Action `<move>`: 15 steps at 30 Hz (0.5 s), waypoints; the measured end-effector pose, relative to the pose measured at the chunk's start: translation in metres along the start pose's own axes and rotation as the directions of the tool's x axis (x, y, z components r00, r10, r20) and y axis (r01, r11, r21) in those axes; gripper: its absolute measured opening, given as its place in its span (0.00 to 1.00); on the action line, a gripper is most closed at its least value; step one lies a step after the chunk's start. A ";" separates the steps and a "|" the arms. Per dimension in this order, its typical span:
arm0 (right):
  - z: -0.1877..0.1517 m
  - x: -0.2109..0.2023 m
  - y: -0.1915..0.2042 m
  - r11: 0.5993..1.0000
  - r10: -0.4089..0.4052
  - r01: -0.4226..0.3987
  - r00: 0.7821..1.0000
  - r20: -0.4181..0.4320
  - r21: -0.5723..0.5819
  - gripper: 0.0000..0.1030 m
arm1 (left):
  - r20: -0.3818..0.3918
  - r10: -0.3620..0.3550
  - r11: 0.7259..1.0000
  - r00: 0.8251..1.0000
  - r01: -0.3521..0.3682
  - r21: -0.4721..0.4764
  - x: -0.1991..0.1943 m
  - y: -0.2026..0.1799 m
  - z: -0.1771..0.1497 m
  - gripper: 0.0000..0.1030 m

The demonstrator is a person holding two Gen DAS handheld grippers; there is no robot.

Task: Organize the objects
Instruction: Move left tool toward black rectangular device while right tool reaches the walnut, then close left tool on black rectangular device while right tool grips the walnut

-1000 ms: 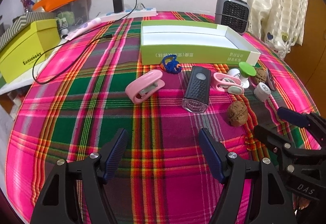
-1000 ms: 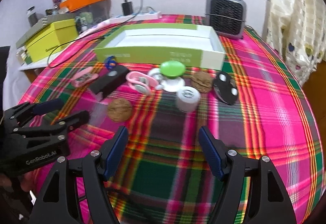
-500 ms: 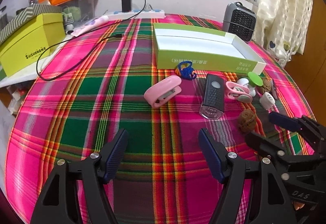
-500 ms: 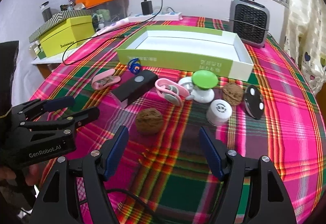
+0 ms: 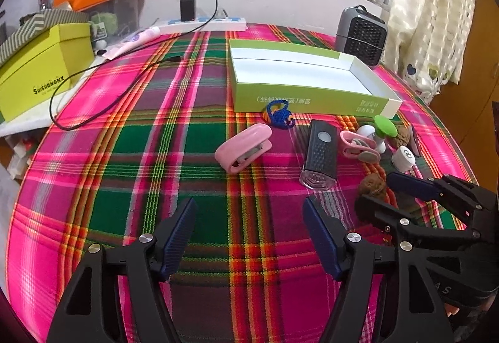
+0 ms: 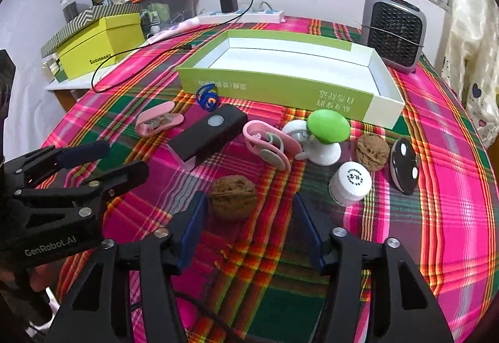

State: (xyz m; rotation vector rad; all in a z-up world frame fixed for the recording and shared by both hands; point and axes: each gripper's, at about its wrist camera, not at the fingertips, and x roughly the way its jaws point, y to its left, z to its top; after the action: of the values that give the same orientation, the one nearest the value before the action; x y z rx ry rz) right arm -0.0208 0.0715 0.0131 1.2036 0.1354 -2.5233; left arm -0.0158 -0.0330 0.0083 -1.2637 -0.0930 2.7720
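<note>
Walnut: the nearer walnut [image 6: 232, 197] lies on the plaid worktop [image 6: 405, 249], in front of the black torch [image 6: 207, 134] and well short of the green box [image 6: 274, 87]; a second ago it lay well ahead of your right claw, now it sits at the mouth of it.
Right claw: your right claw [image 6: 249, 227] has just been closing from its widest, and the walnut is only at the tips, close against the left pad [image 6: 193, 229]; the right pad stands clear of it, so nothing is pinched yet. In the left wrist view the same claw [image 5: 379, 191] reaches in around the walnut [image 5: 372, 187].
Contact: the left pad may already touch the shell, but the view is too oblique to be sure.
Left claw: your left claw [image 5: 248, 238] hangs spread wide over bare cloth, holding nothing, much as it did a second ago.
Neighbours: white cap [image 6: 351, 182], second walnut [image 6: 372, 151], green mushroom holder [image 6: 326, 132], pink clip [image 6: 268, 141] and pink stapler [image 6: 157, 121] lie as before, near the box's front wall.
Box: empty, white floor bare, so no item is sorted yet.
Meaning: you appear to have chosen the near walnut as the first pick; I judge you need to push further forward so the shell sits deeper between the pads before squeezing, since a round nut caught at the tips could squirt out.
</note>
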 end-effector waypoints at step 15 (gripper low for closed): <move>0.001 -0.001 -0.005 1.000 0.009 -0.009 1.000 0.002 0.005 0.31 | 0.009 -0.045 0.998 0.999 0.045 0.032 0.000 -0.011 0.011 0.68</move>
State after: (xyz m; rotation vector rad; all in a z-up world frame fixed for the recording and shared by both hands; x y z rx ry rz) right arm -0.0224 0.0759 0.0144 1.2007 0.1228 -2.5189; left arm -0.0233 -0.0227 0.0161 -1.2258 -0.0771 2.7306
